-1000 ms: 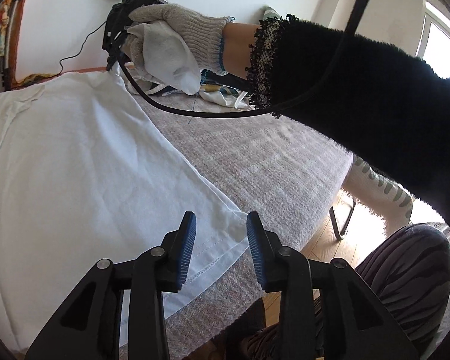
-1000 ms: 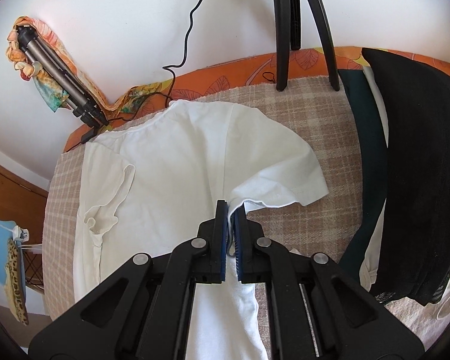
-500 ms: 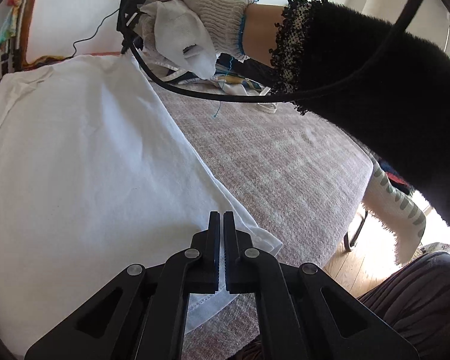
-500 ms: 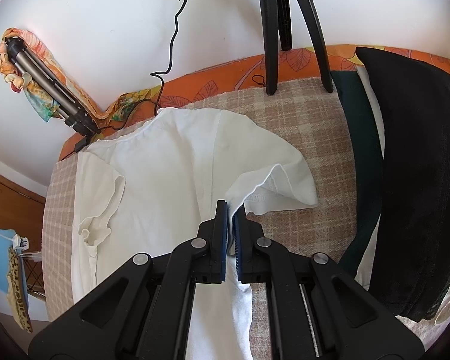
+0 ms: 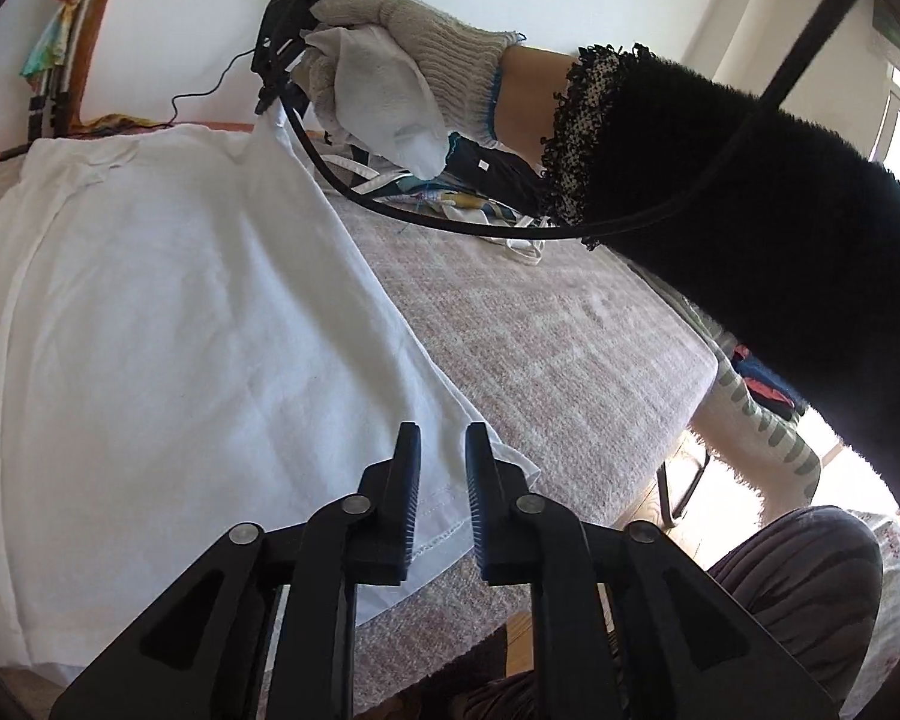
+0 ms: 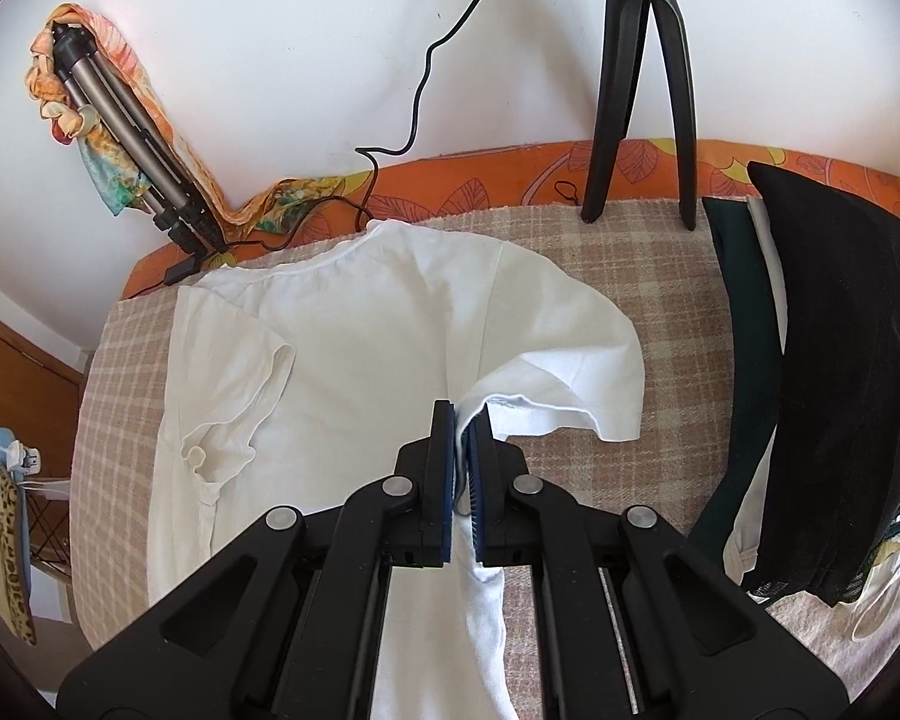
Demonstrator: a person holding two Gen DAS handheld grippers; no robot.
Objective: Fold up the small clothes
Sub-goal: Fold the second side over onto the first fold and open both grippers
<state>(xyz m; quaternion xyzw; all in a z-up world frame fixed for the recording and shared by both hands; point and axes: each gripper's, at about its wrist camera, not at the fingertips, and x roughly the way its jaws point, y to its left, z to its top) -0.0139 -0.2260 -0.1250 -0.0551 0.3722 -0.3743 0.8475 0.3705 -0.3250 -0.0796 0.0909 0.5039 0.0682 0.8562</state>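
While the right tool [image 6: 462, 420] pinches the white T-shirt [image 6: 354, 360] near its sleeve, the left tool [image 5: 438, 468] is opening over the hem corner, so that side may drop and skew the fold.

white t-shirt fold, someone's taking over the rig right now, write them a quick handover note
Right claw: shut on the white t-shirt at its right sleeve seam, cloth lifted.
Left claw: jaws opening over the shirt's bottom hem corner, not pinching it.
Shirt lies flat on the checked blanket; left sleeve already folded in.
Dark clothes pile sits to the right.
Left: regrip the hem corner, fold the right side in, then fold lengthwise.
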